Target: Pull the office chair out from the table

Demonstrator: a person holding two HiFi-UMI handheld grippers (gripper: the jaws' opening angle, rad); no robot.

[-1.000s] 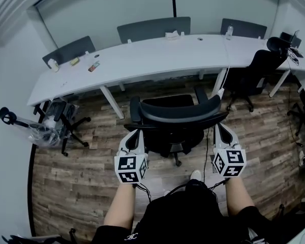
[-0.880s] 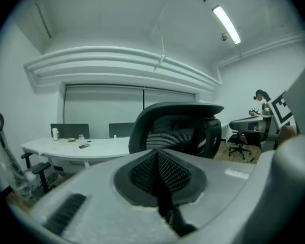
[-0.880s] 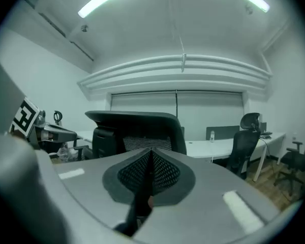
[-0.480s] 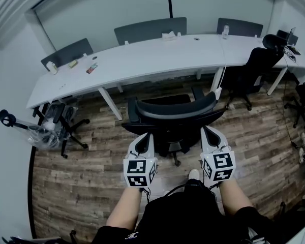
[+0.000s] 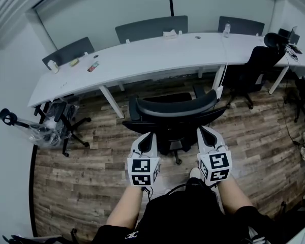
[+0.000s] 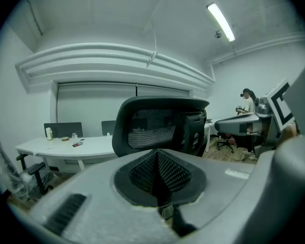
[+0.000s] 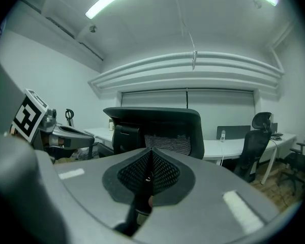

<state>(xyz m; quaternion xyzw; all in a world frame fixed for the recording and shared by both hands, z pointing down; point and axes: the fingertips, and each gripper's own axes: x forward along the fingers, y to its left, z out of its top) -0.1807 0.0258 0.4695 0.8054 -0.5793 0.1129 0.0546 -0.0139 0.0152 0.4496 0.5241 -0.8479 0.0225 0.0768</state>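
Office chair (image 5: 175,111) stands on the wood floor in front of the long white table (image 5: 142,60), backrest towards the person, seat apparently clear of the table edge. Left gripper (image 5: 146,138) and right gripper (image 5: 205,131) sit just behind the backrest, one to each side. Both pairs of jaws are closed on nothing, and the gripper views show the backrest a little ahead, not in contact. Judgement: the pull-out looks largely complete. Any further pull calls for opening the jaws and clamping the backrest rim
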